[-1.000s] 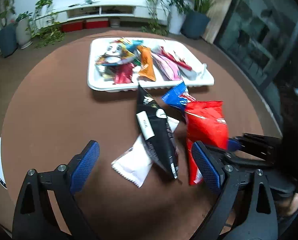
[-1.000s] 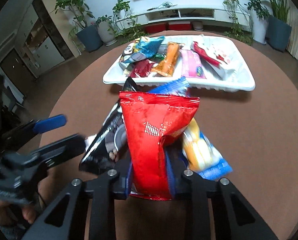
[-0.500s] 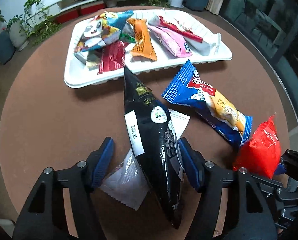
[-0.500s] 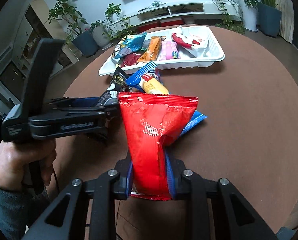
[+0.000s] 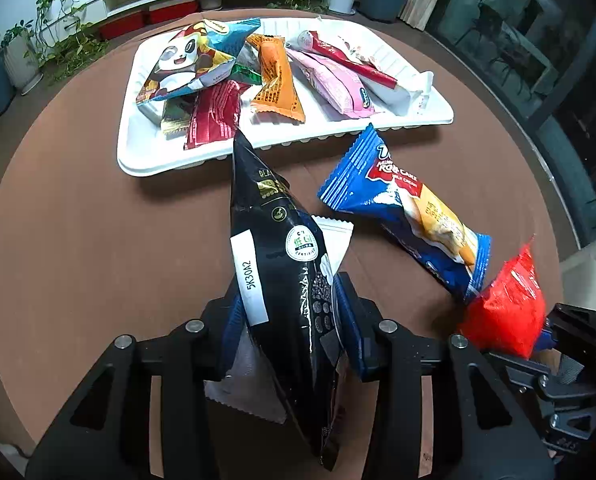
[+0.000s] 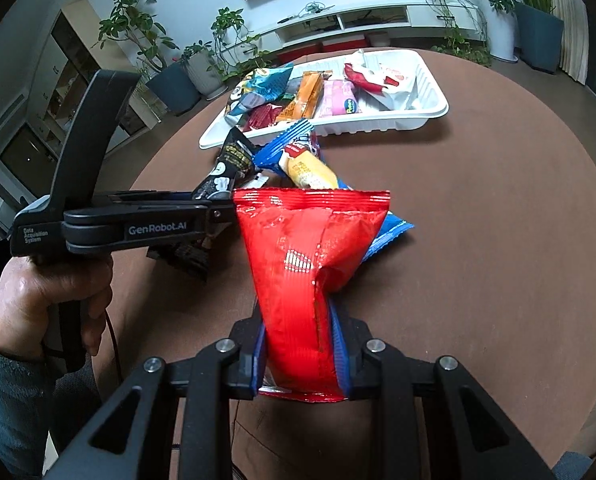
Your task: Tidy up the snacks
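Nearest the left wrist camera, the left hand-held gripper has just been closing, and its blue pads now press both sides of the black snack packet. The packet's long axis runs away from the camera, its narrow tip pointing at the white tray. Only this view shows the white sachet lying under the black packet on the brown worktop.

The right hand-held gripper is clamped narrowly on the lower end of the red snack bag, which stands upright with its crimped edge on top. Only the right wrist view shows the person's hand gripping the left tool's handle.

Beyond lies the blue roll-cake packet, flat on the worktop, its long axis slanting toward the tray. Farthest off, the tray holds a heap of assorted wrapped snacks.
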{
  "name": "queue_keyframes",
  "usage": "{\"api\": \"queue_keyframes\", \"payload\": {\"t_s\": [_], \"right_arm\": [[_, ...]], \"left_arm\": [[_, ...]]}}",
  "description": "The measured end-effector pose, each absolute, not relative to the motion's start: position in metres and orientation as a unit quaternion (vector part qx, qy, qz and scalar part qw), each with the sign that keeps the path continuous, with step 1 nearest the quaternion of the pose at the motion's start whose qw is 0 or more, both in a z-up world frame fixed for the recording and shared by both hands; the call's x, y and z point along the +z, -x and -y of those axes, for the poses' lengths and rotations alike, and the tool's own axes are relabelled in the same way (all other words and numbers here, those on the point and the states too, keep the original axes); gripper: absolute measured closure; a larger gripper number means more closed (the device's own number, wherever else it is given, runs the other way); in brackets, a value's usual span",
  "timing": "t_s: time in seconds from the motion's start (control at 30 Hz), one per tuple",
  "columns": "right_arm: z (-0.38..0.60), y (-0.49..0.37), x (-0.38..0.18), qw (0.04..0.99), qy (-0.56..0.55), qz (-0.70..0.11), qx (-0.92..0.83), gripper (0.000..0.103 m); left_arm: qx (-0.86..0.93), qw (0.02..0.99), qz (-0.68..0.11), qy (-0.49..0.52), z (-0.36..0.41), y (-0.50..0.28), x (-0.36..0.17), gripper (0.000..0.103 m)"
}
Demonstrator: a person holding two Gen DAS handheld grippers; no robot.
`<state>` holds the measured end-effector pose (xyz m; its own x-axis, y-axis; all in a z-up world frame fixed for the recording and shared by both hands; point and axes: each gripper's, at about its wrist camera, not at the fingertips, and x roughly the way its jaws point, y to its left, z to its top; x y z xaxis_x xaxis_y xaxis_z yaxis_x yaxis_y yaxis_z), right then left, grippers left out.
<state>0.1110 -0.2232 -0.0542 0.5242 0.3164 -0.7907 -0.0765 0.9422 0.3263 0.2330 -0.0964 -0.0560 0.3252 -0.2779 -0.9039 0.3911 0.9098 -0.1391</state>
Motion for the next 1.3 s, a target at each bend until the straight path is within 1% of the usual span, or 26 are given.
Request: {"api": "queue_keyframes", "payload": {"t_s": [0.1, 0.17, 0.27, 0.5, 0.53, 0.57, 0.77, 1.3], "right_arm": [[0.223, -0.111, -0.054, 0.863, -0.125, -0.475, 0.113, 0.074], [0.223, -0.112, -0.055, 0.863, -0.124, -0.476, 0.113, 0.074], [0.222, -0.111, -0.054, 0.863, -0.123, -0.477, 0.112, 0.074], [0.215, -0.110, -0.055, 0.862, -0.113, -0.480, 0.113, 0.074], [0.215, -0.109, -0.055, 0.862, -0.112, -0.481, 0.113, 0.074], [0.214, -0.109, -0.054, 0.862, -0.111, -0.481, 0.113, 0.074], [0.215, -0.105, -0.051, 0.865, -0.111, -0.476, 0.111, 0.076], [0.223, -0.090, -0.038, 0.861, -0.154, -0.467, 0.133, 0.077]], "left_arm": [[-0.212, 0.813, -0.541, -0.045, 0.093, -0.229, -0.054, 0.064], [-0.216, 0.814, -0.538, -0.039, 0.090, -0.225, -0.051, 0.068], [-0.224, 0.817, -0.531, -0.035, 0.085, -0.217, -0.045, 0.068], [-0.225, 0.813, -0.535, -0.047, 0.083, -0.209, -0.049, 0.071], [-0.227, 0.814, -0.531, -0.050, 0.084, -0.208, -0.047, 0.073], [-0.228, 0.815, -0.530, -0.051, 0.084, -0.207, -0.046, 0.078], [-0.238, 0.825, -0.512, -0.032, 0.075, -0.190, -0.036, 0.078], [-0.268, 0.834, -0.479, 0.061, 0.041, -0.118, -0.025, 0.078]]}}
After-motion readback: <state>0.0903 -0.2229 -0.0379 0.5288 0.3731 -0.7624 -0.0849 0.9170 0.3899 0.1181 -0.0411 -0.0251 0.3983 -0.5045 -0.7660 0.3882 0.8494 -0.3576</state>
